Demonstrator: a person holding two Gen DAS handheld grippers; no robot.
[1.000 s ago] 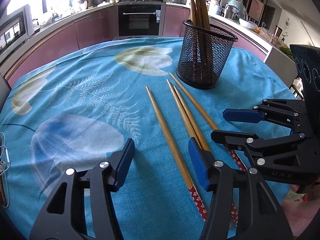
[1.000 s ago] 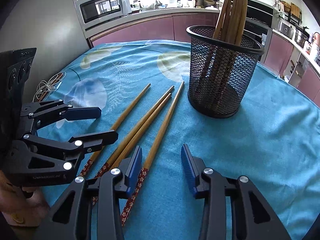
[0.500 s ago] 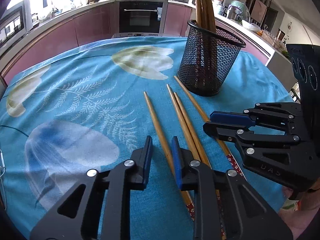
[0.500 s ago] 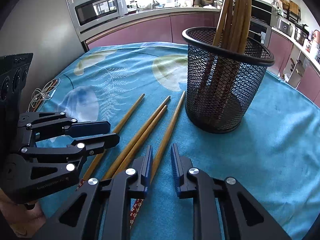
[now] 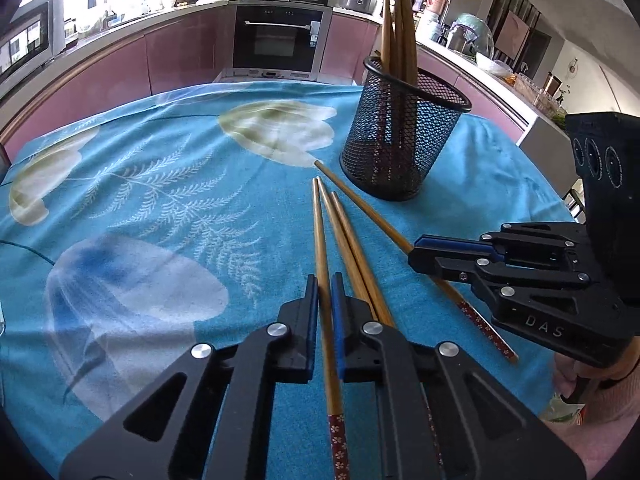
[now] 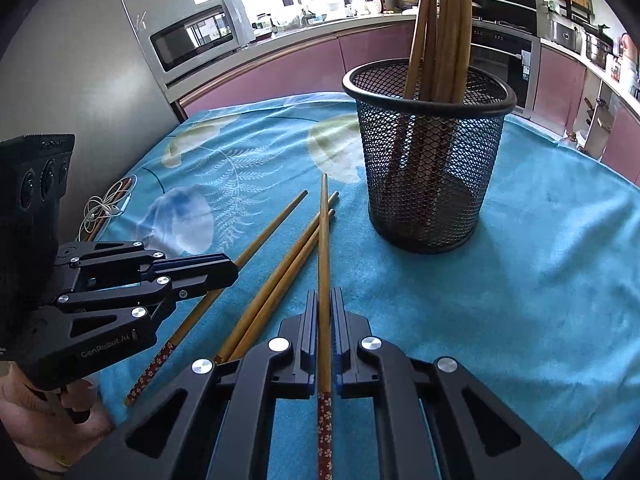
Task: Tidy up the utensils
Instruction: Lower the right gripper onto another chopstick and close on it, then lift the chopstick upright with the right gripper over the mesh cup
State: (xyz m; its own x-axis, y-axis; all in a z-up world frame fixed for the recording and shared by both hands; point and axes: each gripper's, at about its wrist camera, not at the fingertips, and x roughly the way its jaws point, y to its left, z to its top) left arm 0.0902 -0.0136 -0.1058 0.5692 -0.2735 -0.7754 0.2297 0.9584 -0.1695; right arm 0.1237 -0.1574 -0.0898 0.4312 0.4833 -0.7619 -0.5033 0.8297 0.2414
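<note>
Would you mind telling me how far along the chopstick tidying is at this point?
Done: several chopsticks already stand in the mesh holder. In hand: the left claw has just closed on the leftmost chopstick, and the right claw on the rightmost chopstick; both pinch them near the patterned ends. Left: two loose chopsticks lie side by side on the blue cloth.

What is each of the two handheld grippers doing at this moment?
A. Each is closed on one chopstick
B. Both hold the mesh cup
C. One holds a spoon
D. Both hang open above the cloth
A: the left gripper pinches the leftmost chopstick, and the right gripper pinches the rightmost chopstick.
</note>
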